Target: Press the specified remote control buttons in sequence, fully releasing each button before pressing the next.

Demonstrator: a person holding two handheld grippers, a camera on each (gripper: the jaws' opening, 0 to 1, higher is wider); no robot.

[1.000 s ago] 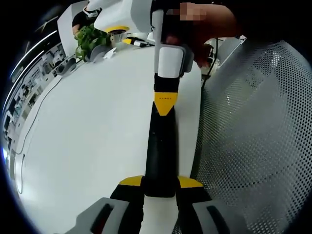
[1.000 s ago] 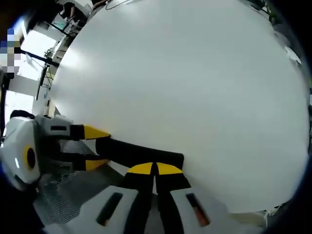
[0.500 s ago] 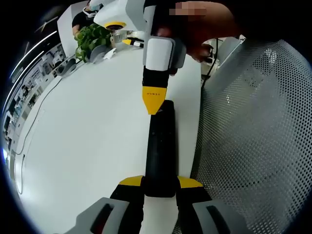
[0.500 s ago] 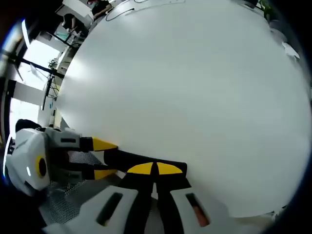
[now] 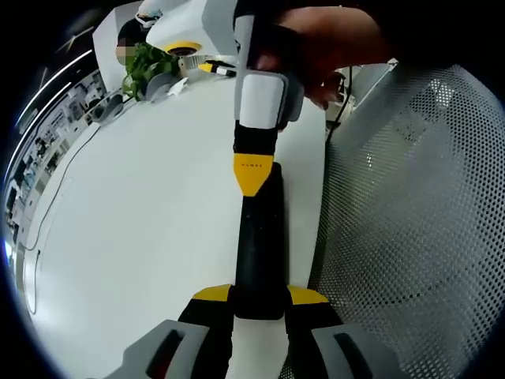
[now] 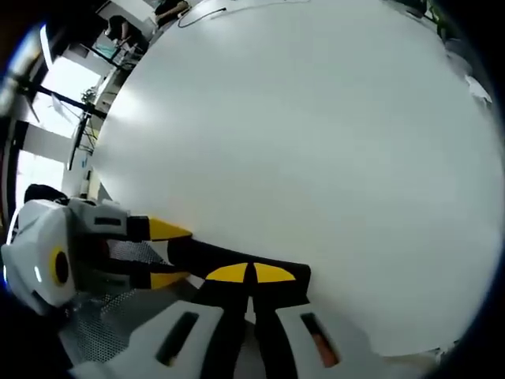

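A long black remote (image 5: pixel 256 237) lies lengthwise between the yellow-tipped jaws of my left gripper (image 5: pixel 259 294), which is shut on its near end. My right gripper (image 5: pixel 252 174) comes down from the top of the left gripper view, held by a hand, jaws shut. Its yellow tip sits on the remote's far end. In the right gripper view the same shut tips (image 6: pixel 251 273) meet the remote (image 6: pixel 213 257). The left gripper (image 6: pixel 164 254) clamps it from the left. The buttons are too dark to make out.
The remote is held over the right edge of a white table (image 5: pixel 142 221). A grey mesh chair back (image 5: pixel 410 221) stands close on the right. A plant (image 5: pixel 146 63) and small items sit at the far end. A thin cable (image 5: pixel 55 197) runs along the left.
The right gripper's tip lifted off the remote half a second ago and has come back down onto its far end. The left gripper and remote have stayed still.
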